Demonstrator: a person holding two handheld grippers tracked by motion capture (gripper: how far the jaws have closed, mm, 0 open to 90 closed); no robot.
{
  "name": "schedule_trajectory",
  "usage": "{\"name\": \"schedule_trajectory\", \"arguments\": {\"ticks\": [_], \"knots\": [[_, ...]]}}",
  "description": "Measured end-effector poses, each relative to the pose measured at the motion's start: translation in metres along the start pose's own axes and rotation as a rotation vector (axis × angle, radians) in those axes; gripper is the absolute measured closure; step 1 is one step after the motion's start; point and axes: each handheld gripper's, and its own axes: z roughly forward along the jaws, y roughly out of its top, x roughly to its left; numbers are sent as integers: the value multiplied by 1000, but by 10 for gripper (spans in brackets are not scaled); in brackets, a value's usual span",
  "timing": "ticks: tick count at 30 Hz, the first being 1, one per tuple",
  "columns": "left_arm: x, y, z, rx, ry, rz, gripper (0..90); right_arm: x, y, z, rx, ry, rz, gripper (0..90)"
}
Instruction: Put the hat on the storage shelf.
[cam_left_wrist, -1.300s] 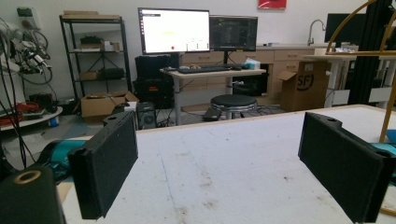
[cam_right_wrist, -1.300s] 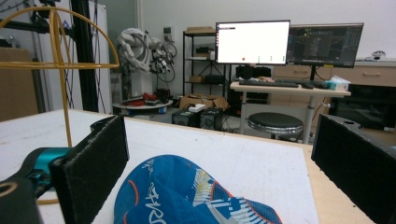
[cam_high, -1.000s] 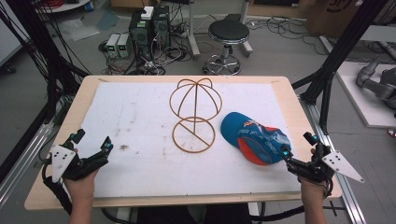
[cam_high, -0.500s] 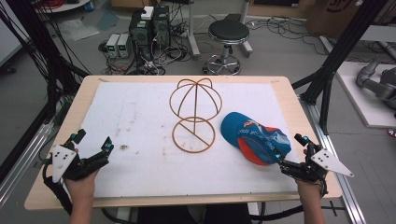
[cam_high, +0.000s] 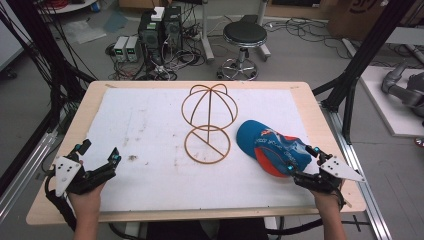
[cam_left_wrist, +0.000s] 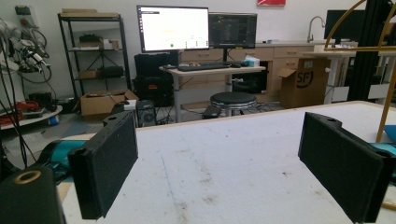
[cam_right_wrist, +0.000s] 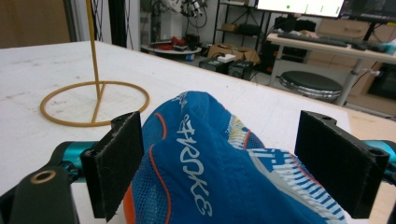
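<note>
Right gripper (cam_high: 301, 162) straddles the rear of the blue cap (cam_high: 272, 148); its 2 jaws have just been closing but seemingly not yet pressing. Cap lies on the table beside the wire stand (cam_high: 207, 122), unhung. Left gripper (cam_high: 97, 159) idle, agape, empty.

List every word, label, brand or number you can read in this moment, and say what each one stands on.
"STROKE", as far as it can be made out, in white letters on the blue cap, seen upside down between the right gripper's open jaws.
"SF", on the cardboard box beside the desk.
White print on the cap in the high view: too small to read.
Monitor screens: text too small to read.
</note>
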Motion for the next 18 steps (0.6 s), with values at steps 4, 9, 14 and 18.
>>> {"name": "schedule_trajectory", "arguments": {"ticks": [4,9,14,18], "knots": [[1,0,-2,-2,6,-3,122,-1,-1,3,37,-17,-8,214],[2,0,-2,-1,7,-1,123,-2,-2,4,59,-15,-9,259],[1,0,-2,-2,8,0,123,-2,-3,6,98,-5,-18,331],[1,0,-3,-2,9,0,123,0,-5,8,132,-7,-35,364]]}}
